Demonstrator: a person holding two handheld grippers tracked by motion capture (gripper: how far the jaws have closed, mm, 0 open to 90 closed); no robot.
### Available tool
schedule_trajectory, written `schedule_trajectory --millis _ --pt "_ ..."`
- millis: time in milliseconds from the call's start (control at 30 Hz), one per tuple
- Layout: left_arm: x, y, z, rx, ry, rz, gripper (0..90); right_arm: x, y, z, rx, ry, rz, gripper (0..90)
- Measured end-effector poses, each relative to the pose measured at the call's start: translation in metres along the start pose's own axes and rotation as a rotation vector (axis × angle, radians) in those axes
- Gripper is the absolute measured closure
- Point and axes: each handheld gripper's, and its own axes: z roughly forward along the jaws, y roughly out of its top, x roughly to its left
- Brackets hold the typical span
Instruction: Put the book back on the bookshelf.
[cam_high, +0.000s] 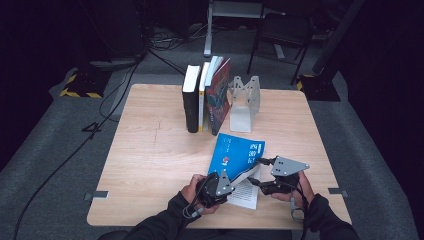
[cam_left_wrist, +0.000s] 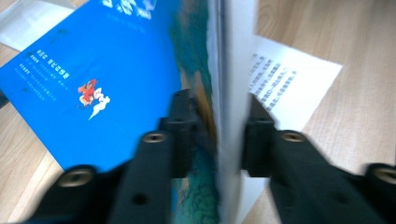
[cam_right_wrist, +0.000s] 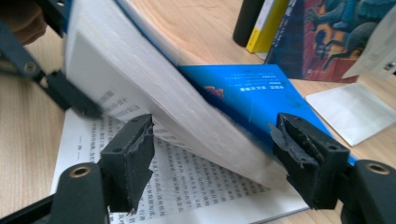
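A blue paperback book (cam_high: 234, 150) lies open near the front of the wooden table (cam_high: 150, 165). Its blue cover (cam_left_wrist: 93, 70) and a thick block of pages are lifted off the printed page (cam_left_wrist: 285, 79) that rests flat. My left gripper (cam_left_wrist: 219, 135) is shut on that lifted cover and page block, one pad on each side. In the high view the left gripper (cam_high: 236, 181) comes at the book from the front left. My right gripper (cam_right_wrist: 212, 144) is open, its jaws standing wide on either side of the raised page block (cam_right_wrist: 154, 93) without pressing it.
Several books (cam_high: 205, 97) stand upright in a row at the back middle of the table, with a metal bookend (cam_high: 244, 102) to their right. The bookend's flat base (cam_right_wrist: 350, 112) lies close beyond the blue book. A chair (cam_high: 280, 30) stands behind the table.
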Motion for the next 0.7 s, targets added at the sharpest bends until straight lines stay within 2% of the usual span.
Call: schedule_trajectory --millis 67,167,333,367,467,567,633,667,700 --pt "0.001 0.0 -0.001 0.004 0.005 0.027 77.1 -0.001 0.0 -0.002 -0.01 0.004 0.004 30.8" --pt "0.003 -0.003 -0.004 0.008 0.006 0.043 78.9 0.0 -0.001 -0.006 -0.023 0.02 -0.011 32.1" --pt "0.013 -0.012 -0.014 -0.015 -0.025 0.036 79.4 -0.002 0.001 -0.009 -0.033 0.055 -0.022 32.6" --pt "0.017 -0.017 -0.019 -0.017 -0.03 0.038 79.4 0.0 0.001 -0.003 0.001 0.053 -0.043 32.5" --pt "0.021 -0.024 -0.026 -0.014 -0.038 0.045 79.2 0.001 -0.002 0.005 0.024 0.055 -0.054 32.8" --pt "0.029 -0.035 -0.037 -0.02 -0.048 0.027 78.7 -0.005 -0.006 0.019 0.06 0.015 -0.062 33.6" --pt "0.032 -0.039 -0.042 -0.021 -0.046 0.02 78.7 -0.011 -0.009 0.027 0.079 0.006 -0.074 37.5" --pt "0.034 -0.042 -0.045 -0.022 -0.045 0.015 78.6 -0.013 -0.01 0.028 0.068 0.024 -0.057 41.5" --pt "0.036 -0.045 -0.048 -0.025 -0.04 0.007 78.4 -0.013 -0.009 0.029 0.062 0.03 -0.075 45.6"
